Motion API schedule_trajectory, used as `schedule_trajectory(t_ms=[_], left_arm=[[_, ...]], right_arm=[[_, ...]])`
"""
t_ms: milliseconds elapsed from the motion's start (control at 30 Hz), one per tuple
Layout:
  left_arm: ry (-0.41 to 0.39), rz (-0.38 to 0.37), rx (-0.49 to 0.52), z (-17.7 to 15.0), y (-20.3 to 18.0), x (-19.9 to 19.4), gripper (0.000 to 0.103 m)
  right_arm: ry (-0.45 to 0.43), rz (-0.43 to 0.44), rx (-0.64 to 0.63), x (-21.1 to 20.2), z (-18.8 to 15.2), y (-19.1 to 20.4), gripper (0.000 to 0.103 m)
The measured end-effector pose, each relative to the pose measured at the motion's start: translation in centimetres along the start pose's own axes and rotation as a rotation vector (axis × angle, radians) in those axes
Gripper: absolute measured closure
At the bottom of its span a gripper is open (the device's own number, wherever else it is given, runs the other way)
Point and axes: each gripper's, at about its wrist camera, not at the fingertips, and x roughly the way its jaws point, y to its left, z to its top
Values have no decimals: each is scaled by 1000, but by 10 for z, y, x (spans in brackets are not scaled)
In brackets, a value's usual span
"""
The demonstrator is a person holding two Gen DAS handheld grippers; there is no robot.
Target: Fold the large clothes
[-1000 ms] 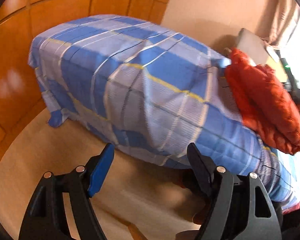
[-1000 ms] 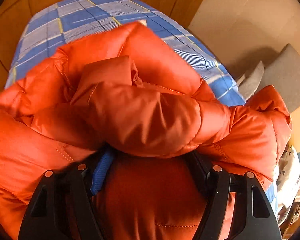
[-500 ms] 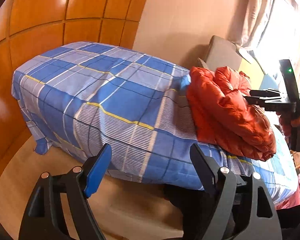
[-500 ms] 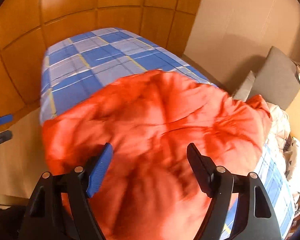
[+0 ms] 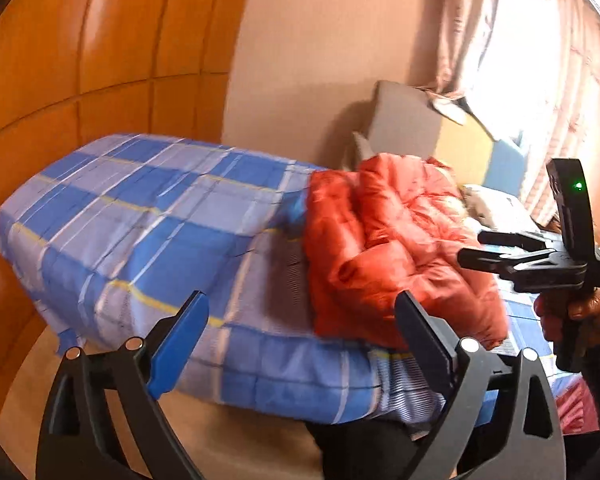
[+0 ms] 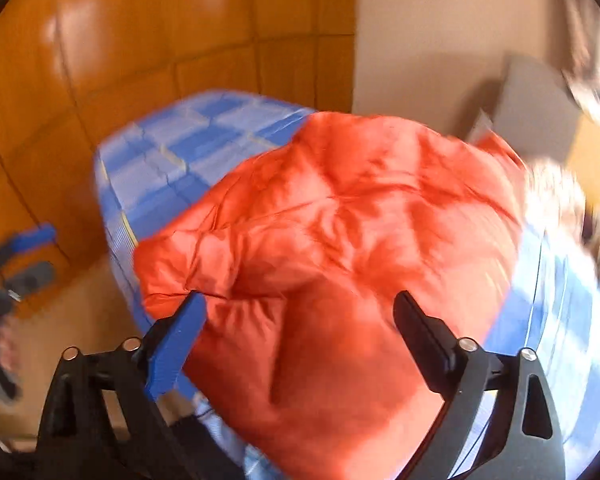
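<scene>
An orange puffer jacket lies bunched in a folded heap on the bed with the blue checked cover, toward its right half. It fills the middle of the right wrist view. My left gripper is open and empty, held in front of the bed's near edge, apart from the jacket. My right gripper is open and empty just above the jacket; it also shows in the left wrist view, held in a hand at the right, jaws apart.
Orange wood panelling lines the wall behind and left of the bed. A grey cushion leans on the beige wall past the jacket. Curtains and a bright window are at the right. Bare floor lies left of the bed.
My right gripper let go of the jacket and opened, then drew back and up. My left gripper rose and swung right, bringing the jacket and the other gripper into view.
</scene>
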Motion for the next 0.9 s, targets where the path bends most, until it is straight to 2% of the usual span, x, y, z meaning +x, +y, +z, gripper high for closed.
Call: schedule_trajectory(t_ms=[233, 367, 500, 633, 733, 900], left_arm=[[31, -80, 53, 12, -20, 26, 4], [65, -120, 83, 27, -27, 55, 2], [111, -165, 73, 46, -23, 93, 2], [169, -236, 32, 62, -15, 130, 2], [201, -272, 26, 69, -8, 154, 2], [300, -370, -35, 59, 13, 196, 3]], right_arm=[[-38, 106, 342, -31, -53, -87, 3], [-36, 160, 534, -20, -81, -121, 3], [-44, 225, 690, -1, -93, -147, 3], [-53, 275, 780, 21, -90, -159, 3], [-46, 304, 802, 36, -84, -162, 3], [-7, 356, 806, 64, -81, -161, 3]])
